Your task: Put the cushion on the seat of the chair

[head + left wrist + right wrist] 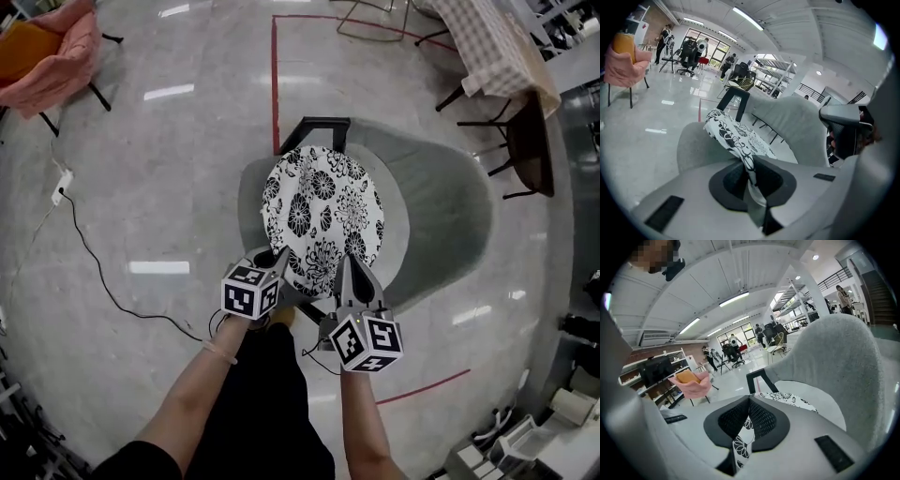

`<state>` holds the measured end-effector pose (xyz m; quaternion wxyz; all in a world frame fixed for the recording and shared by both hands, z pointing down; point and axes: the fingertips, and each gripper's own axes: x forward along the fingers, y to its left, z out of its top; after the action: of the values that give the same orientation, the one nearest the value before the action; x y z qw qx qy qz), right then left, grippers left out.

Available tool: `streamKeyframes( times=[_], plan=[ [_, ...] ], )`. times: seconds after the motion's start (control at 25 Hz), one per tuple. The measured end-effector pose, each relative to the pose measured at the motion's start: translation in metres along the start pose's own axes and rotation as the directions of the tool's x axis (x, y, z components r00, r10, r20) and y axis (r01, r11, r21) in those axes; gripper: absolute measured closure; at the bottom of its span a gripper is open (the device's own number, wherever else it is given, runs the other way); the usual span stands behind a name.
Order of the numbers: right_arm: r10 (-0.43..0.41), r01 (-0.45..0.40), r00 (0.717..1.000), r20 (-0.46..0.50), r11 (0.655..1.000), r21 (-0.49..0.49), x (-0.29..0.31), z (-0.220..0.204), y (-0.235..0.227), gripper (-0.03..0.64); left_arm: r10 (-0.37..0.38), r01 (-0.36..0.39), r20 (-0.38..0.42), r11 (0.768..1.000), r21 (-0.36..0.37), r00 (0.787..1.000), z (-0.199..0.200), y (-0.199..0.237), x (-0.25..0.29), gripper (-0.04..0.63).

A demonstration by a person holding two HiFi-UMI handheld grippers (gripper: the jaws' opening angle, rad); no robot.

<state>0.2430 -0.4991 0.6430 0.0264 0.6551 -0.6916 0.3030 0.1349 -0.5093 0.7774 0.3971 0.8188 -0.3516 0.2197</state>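
L gripper (276, 262) & R gripper (345, 270) both clamped on near edge of cushion (323, 202). Cushion hangs over chair (455, 211) seat, prob. not flat yet. To do: lower, let go.

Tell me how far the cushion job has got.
Done: the cushion is up and over the seat of the chair. In hand: the left gripper and the right gripper are each shut on its near edge. Left: lay it flat on the seat and let go. Whether its far edge touches the seat is unclear.
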Motion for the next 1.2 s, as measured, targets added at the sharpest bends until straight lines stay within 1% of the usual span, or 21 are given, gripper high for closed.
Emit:
streamKeyframes(
  times=[0.16, 0.32, 0.36, 0.44, 0.52, 0.56, 0.6, 0.76, 0.88, 1.0, 1.16, 1.2],
  plan=[
    [0.007, -0.007, 1.0, -0.023, 1.0, -0.003, 0.002, -0.013, 0.008, 0.621, 0.044, -0.044, -0.027, 0.999, -0.013, 0.999, -0.015, 0.017, -0.002, 0.565],
    [0.013, -0.013, 0.999, -0.036, 1.0, -0.004, 0.001, -0.02, 0.014, 0.621, 0.108, -0.108, -0.067, 0.994, 0.0, 0.992, -0.027, 0.03, -0.005, 0.555],
    [0.015, -0.015, 0.999, -0.037, 1.0, -0.003, 0.001, -0.021, 0.016, 0.621, 0.129, -0.129, -0.078, 0.992, 0.007, 0.989, -0.03, 0.032, -0.006, 0.536],
    [0.019, -0.019, 0.999, -0.036, 1.0, -0.003, 0.0, -0.022, 0.019, 0.621, 0.164, -0.163, -0.096, 0.986, 0.02, 0.982, -0.034, 0.037, -0.01, 0.468],
    [0.024, -0.024, 0.999, -0.031, 1.0, -0.004, -0.001, -0.022, 0.021, 0.621, 0.184, -0.183, -0.108, 0.983, 0.024, 0.977, -0.037, 0.041, -0.014, 0.356],
    [0.025, -0.025, 0.999, -0.028, 1.0, -0.005, -0.002, -0.021, 0.022, 0.621, 0.191, -0.189, -0.113, 0.982, 0.022, 0.975, -0.039, 0.042, -0.016, 0.311],
    [0.025, -0.026, 0.999, -0.026, 1.0, -0.004, -0.002, -0.021, 0.022, 0.621, 0.195, -0.194, -0.114, 0.981, 0.019, 0.974, -0.04, 0.044, -0.018, 0.301],
    [0.026, -0.026, 0.999, -0.019, 1.0, -0.001, -0.004, -0.022, 0.023, 0.621, 0.198, -0.198, -0.101, 0.98, 0.002, 0.975, -0.043, 0.046, -0.027, 0.301],
    [0.024, -0.024, 1.0, -0.016, 1.0, 0.006, -0.009, -0.024, 0.024, 0.621, 0.19, -0.191, -0.073, 0.981, -0.008, 0.979, -0.04, 0.04, -0.033, 0.306],
    [0.017, -0.017, 1.0, -0.009, 1.0, 0.005, -0.014, -0.024, 0.026, 0.621, 0.185, -0.185, -0.023, 0.983, -0.002, 0.983, -0.029, 0.029, -0.041, 0.39],
    [0.001, -0.001, 1.0, 0.017, 1.0, -0.004, -0.025, -0.017, 0.028, 0.621, 0.154, -0.154, 0.068, 0.988, -0.01, 0.986, -0.004, 0.005, -0.056, 0.472],
    [-0.001, 0.001, 1.0, 0.024, 1.0, 0.001, -0.028, -0.016, 0.029, 0.621, 0.149, -0.149, 0.091, 0.989, -0.014, 0.985, 0.002, 0.0, -0.06, 0.503]
  ],
)
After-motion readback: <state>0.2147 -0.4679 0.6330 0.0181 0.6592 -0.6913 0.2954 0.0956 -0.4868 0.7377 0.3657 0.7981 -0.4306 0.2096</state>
